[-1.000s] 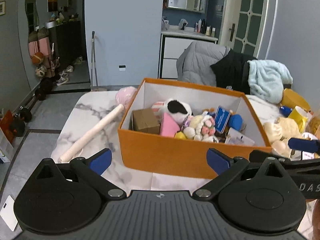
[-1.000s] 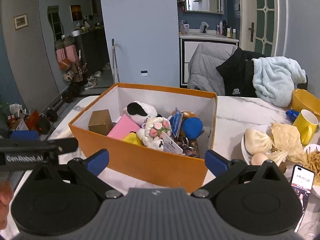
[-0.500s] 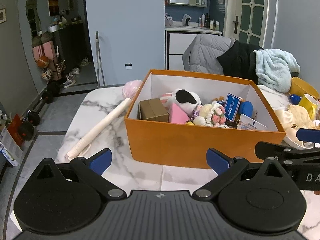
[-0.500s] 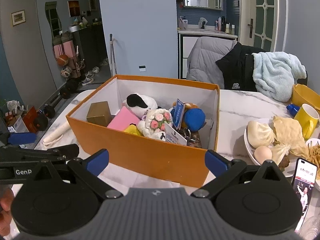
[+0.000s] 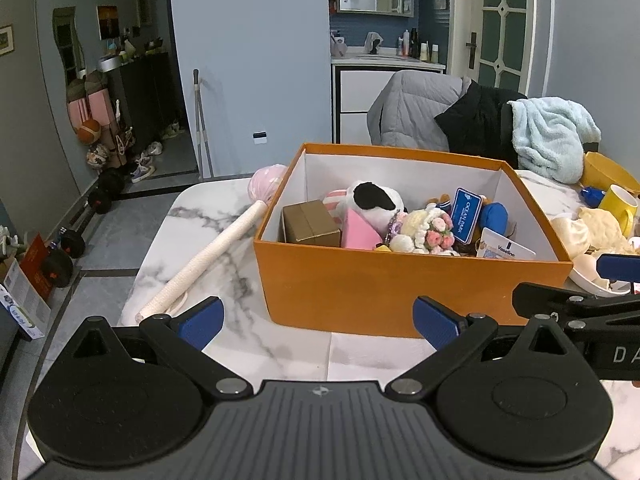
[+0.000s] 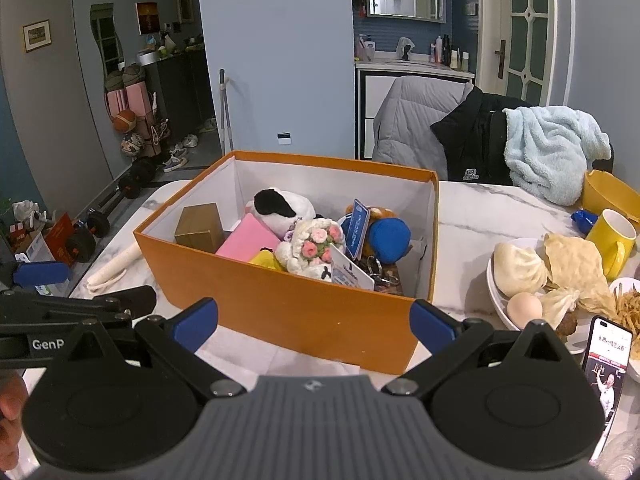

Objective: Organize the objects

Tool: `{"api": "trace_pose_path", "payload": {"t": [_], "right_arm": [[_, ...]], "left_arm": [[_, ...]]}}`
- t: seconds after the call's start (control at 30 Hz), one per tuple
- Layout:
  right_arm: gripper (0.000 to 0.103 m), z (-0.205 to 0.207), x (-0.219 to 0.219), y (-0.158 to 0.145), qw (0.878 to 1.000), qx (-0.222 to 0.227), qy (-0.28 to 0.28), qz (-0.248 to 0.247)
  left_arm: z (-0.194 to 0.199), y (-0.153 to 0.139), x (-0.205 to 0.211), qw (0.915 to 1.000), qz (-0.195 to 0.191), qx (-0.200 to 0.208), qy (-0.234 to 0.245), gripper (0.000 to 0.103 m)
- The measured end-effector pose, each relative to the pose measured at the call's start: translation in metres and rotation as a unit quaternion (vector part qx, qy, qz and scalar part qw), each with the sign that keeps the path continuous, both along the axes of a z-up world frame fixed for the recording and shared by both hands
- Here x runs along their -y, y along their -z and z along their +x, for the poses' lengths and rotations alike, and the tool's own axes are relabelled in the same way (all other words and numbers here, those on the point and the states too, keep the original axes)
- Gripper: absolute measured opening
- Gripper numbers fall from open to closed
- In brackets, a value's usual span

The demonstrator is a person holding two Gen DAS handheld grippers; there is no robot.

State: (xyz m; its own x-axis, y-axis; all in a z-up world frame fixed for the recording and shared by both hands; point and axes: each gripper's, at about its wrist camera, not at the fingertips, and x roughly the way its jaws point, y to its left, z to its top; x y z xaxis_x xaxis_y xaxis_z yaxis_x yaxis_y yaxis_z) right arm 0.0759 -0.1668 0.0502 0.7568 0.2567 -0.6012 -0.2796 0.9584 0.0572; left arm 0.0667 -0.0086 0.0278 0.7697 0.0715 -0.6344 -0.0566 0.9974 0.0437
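My left gripper [image 5: 318, 322] has its jaws spread wide and empty, blue pads apart above the marble counter [image 5: 208, 216]. My right gripper [image 6: 314, 322] likewise has its jaws wide apart, holding nothing. Each gripper's arm shows in the other's view, at 3 o'clock in the left view and 9 o'clock in the right.

At 12 o'clock of both grippers, near but not touching, stands the orange box [image 5: 384, 288], open-topped with white inner walls. Inside it, from 9 o'clock to 3 o'clock in the left view: a brown carton [image 5: 310, 224], a pink block [image 5: 360, 232], a black-and-white plush [image 5: 374, 200], a knitted flower bouquet [image 5: 432, 230], a blue tag [image 5: 466, 214], a blue ball [image 5: 494, 216] and a white card [image 5: 506, 246].

At 10 o'clock of the left gripper, a long white stick with a pink head [image 5: 208, 258] lies on the counter beside the box's left wall.

At 3 o'clock of the right gripper sit a plate of food [image 6: 520, 276], a yellow mug [image 6: 610, 238] and a phone [image 6: 606, 356], screen lit.
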Motion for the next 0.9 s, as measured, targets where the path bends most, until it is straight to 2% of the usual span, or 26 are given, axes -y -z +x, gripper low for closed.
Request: {"api": "trace_pose_path", "payload": {"t": [0.9], "right_arm": [[0.102,-0.0010,0.0020,-0.0005,1.000,-0.001,0.002,0.000]], "left_arm": [[-0.0015,0.0007,0.0017,1.0000,0.005,0.003,0.001,0.103]]}}
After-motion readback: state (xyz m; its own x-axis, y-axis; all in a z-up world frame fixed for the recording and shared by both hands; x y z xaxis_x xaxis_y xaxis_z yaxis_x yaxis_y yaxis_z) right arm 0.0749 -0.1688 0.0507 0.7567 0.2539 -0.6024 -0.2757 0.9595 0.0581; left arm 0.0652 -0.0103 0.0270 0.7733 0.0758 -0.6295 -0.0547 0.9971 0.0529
